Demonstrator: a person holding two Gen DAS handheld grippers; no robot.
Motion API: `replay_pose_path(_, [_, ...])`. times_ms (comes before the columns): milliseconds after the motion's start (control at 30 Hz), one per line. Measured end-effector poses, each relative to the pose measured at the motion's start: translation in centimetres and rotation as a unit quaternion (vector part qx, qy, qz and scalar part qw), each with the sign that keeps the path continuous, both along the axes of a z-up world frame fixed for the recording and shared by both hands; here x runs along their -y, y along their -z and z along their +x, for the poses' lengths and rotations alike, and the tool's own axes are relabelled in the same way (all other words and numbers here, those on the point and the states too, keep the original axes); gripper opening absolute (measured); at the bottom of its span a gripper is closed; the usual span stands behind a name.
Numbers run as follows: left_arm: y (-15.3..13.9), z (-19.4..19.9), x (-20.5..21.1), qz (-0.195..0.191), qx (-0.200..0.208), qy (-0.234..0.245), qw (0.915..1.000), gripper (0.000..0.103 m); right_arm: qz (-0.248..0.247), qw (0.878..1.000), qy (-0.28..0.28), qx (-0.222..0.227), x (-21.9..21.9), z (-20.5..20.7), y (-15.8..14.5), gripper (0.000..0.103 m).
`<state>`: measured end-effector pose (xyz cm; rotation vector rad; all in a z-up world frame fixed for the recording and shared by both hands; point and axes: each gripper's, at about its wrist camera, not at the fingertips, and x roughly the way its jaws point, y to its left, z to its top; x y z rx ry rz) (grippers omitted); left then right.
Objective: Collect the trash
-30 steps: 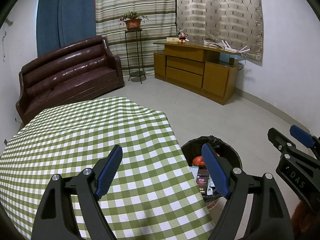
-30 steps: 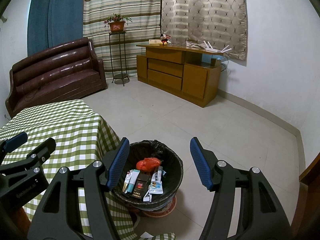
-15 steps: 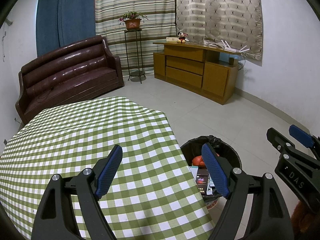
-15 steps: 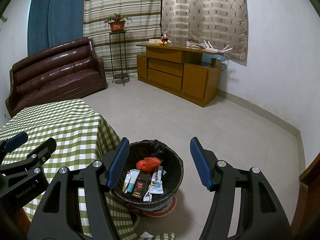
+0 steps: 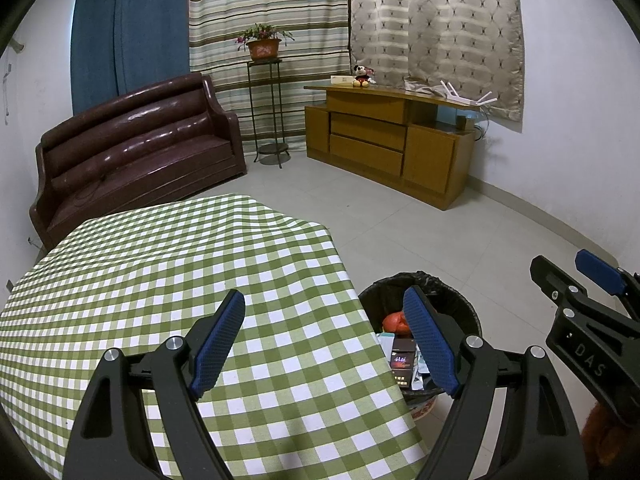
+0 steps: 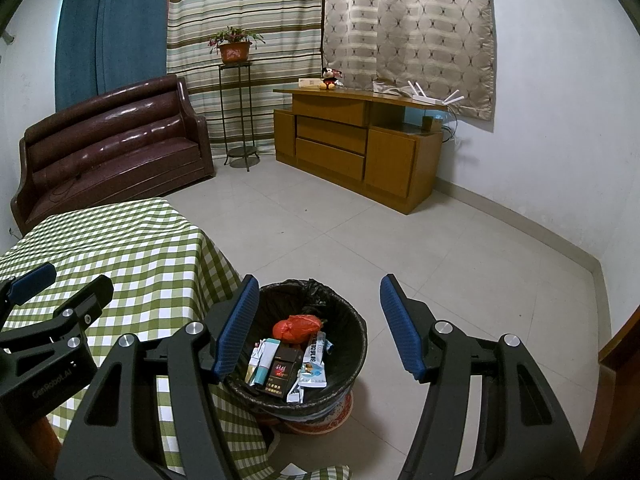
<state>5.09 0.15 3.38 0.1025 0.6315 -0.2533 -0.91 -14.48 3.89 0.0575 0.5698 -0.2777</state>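
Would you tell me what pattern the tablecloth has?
Green-and-white checks; the tablecloth shows best in the left wrist view.

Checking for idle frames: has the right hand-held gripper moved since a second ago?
No. The right hand-held gripper frames the bin exactly as before, open and empty.

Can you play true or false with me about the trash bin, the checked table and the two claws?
1. The trash bin stands on the floor beside the table. True.
2. The bin is empty. False: an orange bag and packets lie in it.
3. The right claw grips a wrapper. False: it is open with nothing between its fingers.
4. The left claw is open too. True.
5. A potted plant sits on the sofa. False: it is on a tall stand.
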Motion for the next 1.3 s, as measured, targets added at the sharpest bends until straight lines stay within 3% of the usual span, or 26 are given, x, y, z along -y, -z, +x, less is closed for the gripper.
replay_pose_path(700, [-0.3, -0.4, 0.8, -0.003, 0.010, 0.021, 0.9997, 0.081, 0.000, 1.000, 0.000, 0.000, -0.1, 0.0, 0.0, 0.061])
replay_pose_path(1300, [-0.1, 0.1, -0.2, 0.000, 0.006, 0.004, 1.0000, 0.083, -0.001, 1.000, -0.003, -0.001, -0.4, 0.1, 0.1, 0.061])
